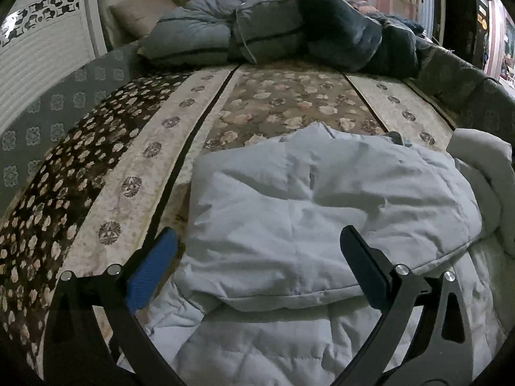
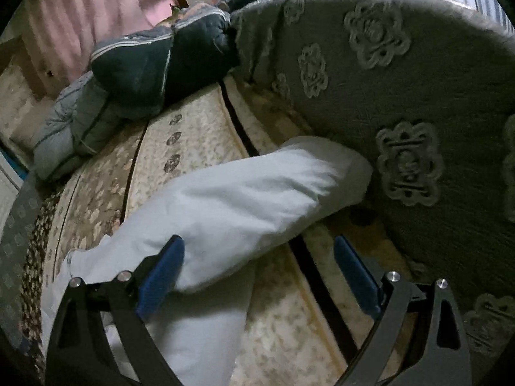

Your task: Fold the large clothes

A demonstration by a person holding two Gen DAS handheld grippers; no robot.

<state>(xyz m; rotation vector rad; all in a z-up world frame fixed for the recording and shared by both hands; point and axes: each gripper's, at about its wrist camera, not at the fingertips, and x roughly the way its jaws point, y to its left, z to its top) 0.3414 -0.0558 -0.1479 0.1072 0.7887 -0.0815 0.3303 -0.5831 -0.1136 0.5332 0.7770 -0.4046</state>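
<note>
The left gripper (image 1: 257, 251) hangs over the near part of the white jacket (image 1: 322, 199) with its jaws spread wide; the blue pads (image 1: 151, 273) stand apart on either side of the padded cloth and do not pinch it, though whether a pad brushes the fabric cannot be told. The right gripper (image 2: 259, 267) is just as wide, and nothing is clamped in it: its left pad sits in front of the jacket's sleeve (image 2: 244, 199), while the right pad (image 2: 357, 276) stands over the bare bedspread (image 2: 289, 321). The jacket lies partly folded on the flowered bedspread (image 1: 273, 103), near the front of the bed, one layer turned over another. In the right wrist view the sleeve stretches out across the spread, its far end reaching the grey blanket (image 2: 418, 96) with raised flower shapes that runs along that side. At the far end of the bed sits a heap of dark blue and grey padded clothes (image 1: 289, 32), well apart from the jacket. No brand, label or writing can be read on the jacket, the bedding or the grippers; the right wrist view is slightly blurred.
</note>
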